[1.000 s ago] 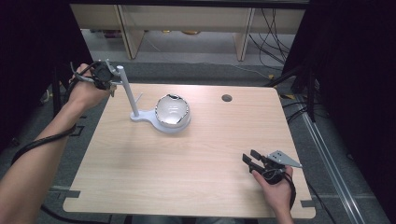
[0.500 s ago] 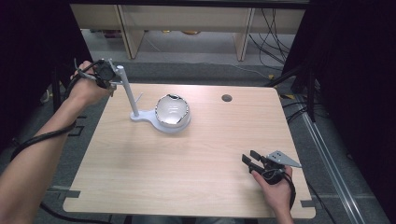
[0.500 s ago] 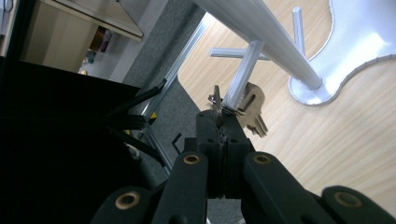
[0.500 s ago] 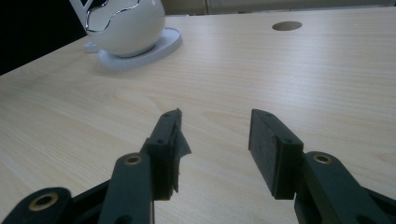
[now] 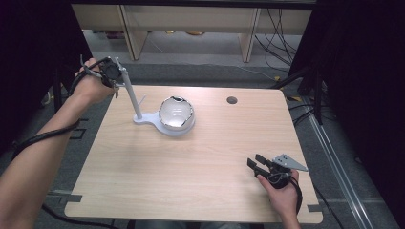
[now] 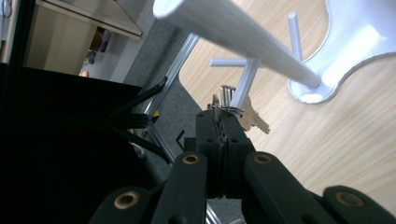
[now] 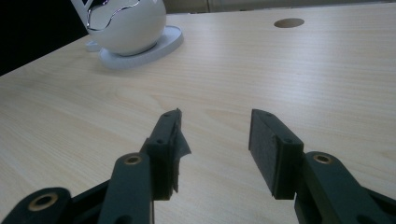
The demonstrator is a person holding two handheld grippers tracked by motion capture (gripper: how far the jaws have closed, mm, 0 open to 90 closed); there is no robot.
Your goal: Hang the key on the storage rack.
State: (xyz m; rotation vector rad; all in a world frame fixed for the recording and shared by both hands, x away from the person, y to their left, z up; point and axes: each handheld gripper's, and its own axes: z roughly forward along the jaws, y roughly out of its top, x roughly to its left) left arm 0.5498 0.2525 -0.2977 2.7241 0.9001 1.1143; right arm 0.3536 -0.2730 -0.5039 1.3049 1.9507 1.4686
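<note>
1. Keys (image 6: 247, 116) on a ring are pinched between the pressed-together jaws of the left gripper (image 6: 219, 122), just beside the pegs of the white stand (image 5: 130, 90).
2. Hanging is judged unfinished: the ring is not yet seen over a peg.
3. Right gripper (image 7: 215, 140) is held low over the counter (image 5: 200, 171), jaws spread and empty.

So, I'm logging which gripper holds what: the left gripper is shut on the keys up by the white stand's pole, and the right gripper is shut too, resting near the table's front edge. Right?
Not quite: the right gripper is open, as the right gripper view shows. The rest holds: the left gripper is shut on the keys by the stand.
</note>
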